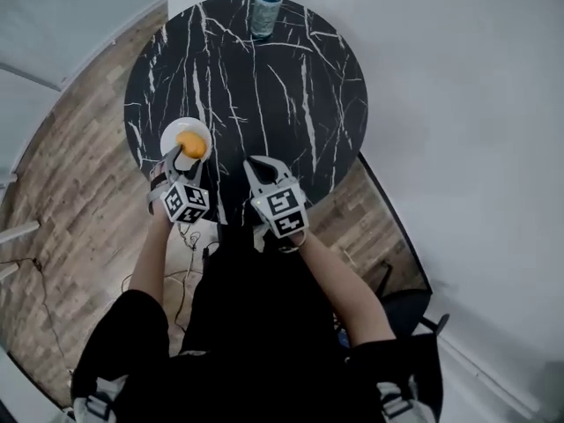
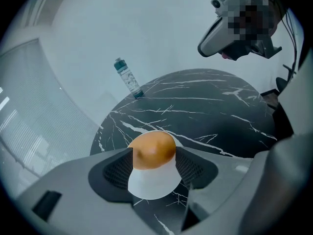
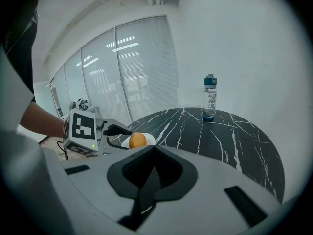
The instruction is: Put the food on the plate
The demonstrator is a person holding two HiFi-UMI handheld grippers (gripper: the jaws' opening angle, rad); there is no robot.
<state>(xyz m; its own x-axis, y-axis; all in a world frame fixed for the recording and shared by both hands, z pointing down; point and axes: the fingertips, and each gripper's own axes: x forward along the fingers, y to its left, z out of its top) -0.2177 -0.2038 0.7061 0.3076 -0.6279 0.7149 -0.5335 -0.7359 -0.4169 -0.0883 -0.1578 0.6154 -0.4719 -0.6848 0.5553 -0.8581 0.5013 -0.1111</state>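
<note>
An orange-brown round piece of food [image 1: 191,144] sits on a small white plate [image 1: 170,134] at the near left edge of the black marble table [image 1: 264,86]. My left gripper [image 1: 183,155] reaches over the plate with its jaws wide on either side of the food [image 2: 152,150]. Both pads stand close against its sides, and the plate [image 2: 150,186] shows below. My right gripper [image 1: 257,164] hovers at the table's near edge, shut and holding nothing [image 3: 152,151]. From the right gripper view the food [image 3: 137,140] rests on the plate between the left gripper's fingers [image 3: 116,129].
A clear water bottle [image 1: 267,5] with a teal cap stands at the table's far edge, also seen as the bottle [image 2: 127,77] and the bottle [image 3: 209,97]. Wood flooring, cables and glass walls surround the round table.
</note>
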